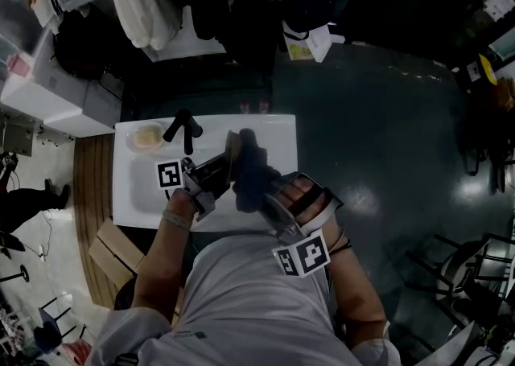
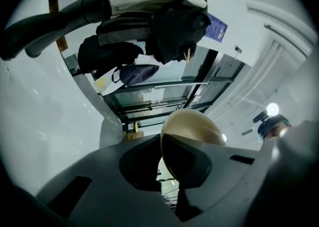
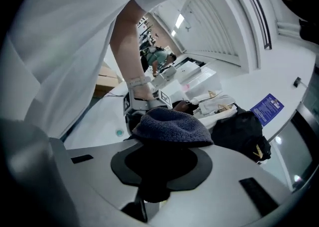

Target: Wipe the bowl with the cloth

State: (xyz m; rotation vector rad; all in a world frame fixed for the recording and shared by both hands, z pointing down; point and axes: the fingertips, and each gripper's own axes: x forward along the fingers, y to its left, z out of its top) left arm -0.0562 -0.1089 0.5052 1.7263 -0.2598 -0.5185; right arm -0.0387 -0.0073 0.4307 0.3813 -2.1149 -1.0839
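Left claw (image 1: 219, 170) clamped the rim of the bowl (image 1: 232, 150), held above the near edge of the sink (image 1: 278, 127) | right claw (image 1: 269, 199) pinched the cloth (image 1: 251, 175) beside the bowl | risk: hard wiping pressure could twist the bowl out of that thin rim grip.

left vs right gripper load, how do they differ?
Load: left gripper clamps the rim of a beige bowl, right gripper a dark blue cloth. Shape: the bowl is rigid, tipped on edge; the cloth is soft, bunched. Both grippers are shut, over the white sink.
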